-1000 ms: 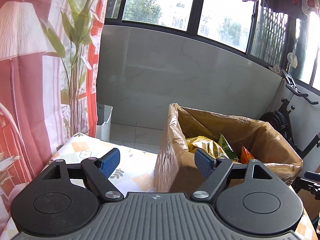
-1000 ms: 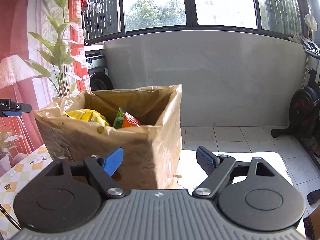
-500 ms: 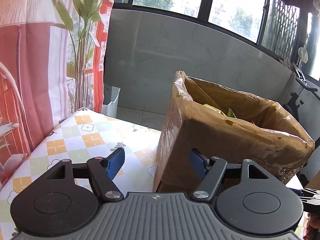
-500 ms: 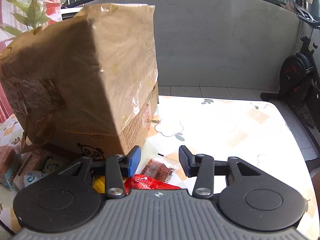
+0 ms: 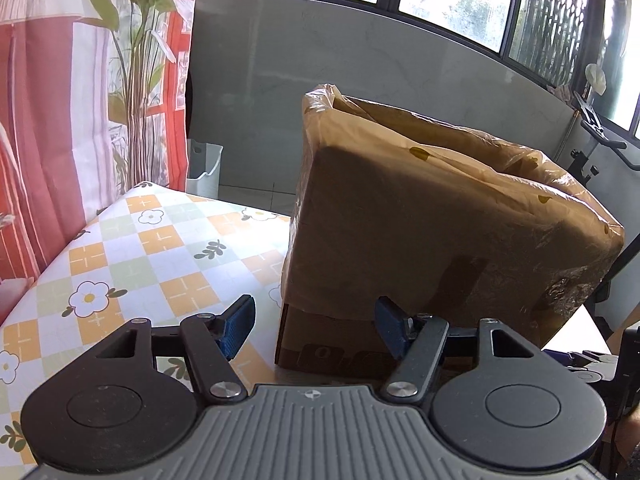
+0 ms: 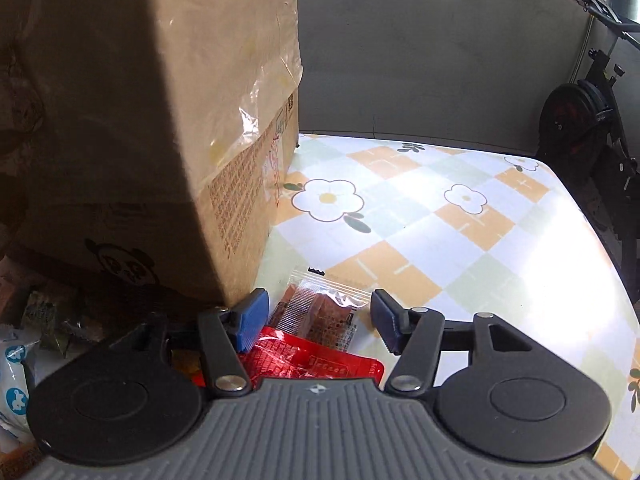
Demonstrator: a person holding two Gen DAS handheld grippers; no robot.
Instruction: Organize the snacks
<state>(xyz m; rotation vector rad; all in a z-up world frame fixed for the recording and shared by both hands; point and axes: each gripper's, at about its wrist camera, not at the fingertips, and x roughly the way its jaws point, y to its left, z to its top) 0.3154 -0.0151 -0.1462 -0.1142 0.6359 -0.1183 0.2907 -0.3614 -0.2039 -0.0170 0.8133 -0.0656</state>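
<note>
Both views sit lower than a second ago: box rim now above me, contents hidden. My left gripper has just been narrowing, empty, at the cardboard box corner. My right gripper has reopened, straddling a clear snack packet on the table, pads not touching; a red packet lies nearer.

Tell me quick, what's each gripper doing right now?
Left gripper: open, holding nothing, cardboard box ahead.
Right gripper: open, jaws just widening, over a clear snack packet, not gripping it.

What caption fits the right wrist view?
Right claw open over a clear snack packet beside the bag-lined cardboard box on the floral tablecloth.
</note>
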